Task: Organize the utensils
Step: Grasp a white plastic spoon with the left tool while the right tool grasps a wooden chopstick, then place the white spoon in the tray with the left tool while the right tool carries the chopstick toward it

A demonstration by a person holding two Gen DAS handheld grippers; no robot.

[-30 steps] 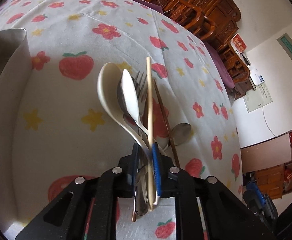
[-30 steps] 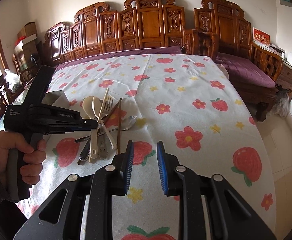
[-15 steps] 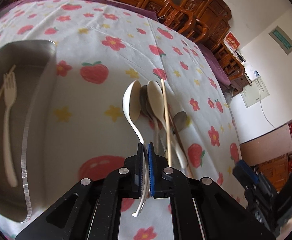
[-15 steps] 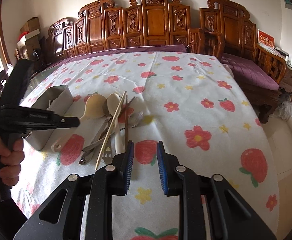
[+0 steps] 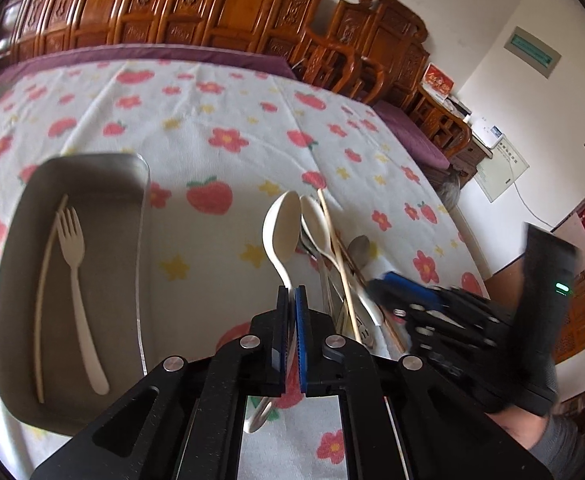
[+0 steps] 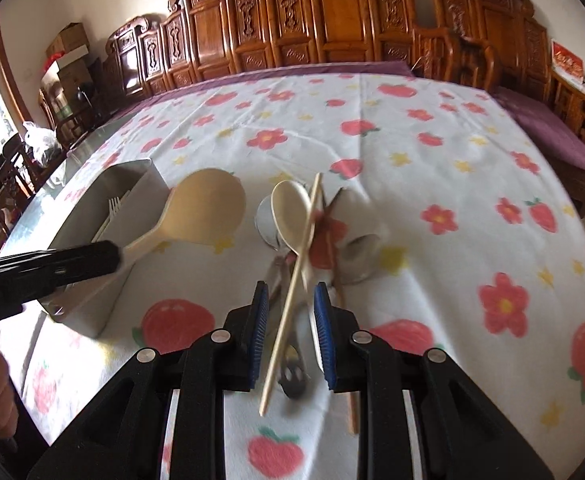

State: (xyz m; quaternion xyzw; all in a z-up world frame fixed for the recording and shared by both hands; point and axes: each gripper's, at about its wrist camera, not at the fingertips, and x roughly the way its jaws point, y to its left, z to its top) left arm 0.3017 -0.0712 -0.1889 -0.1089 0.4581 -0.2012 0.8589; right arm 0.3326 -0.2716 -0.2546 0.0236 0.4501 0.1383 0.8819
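The left gripper [image 5: 291, 294], jaws clamped on the handle of a cream spoon [image 5: 282, 228], holds it above the flowered tablecloth [image 5: 228, 120], right of the metal tray [image 5: 8, 280] where a pale fork [image 5: 74, 276] lies. The right gripper [image 6: 291, 312], jaws narrowly parted, hovers over the heaped utensils [image 6: 304, 232], a pale chopstick [image 6: 292, 292] between its pads untouched.

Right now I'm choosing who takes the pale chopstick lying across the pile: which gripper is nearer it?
Right. The right gripper straddles the pale chopstick, jaws open; the left gripper holds a cream spoon beside the pile.
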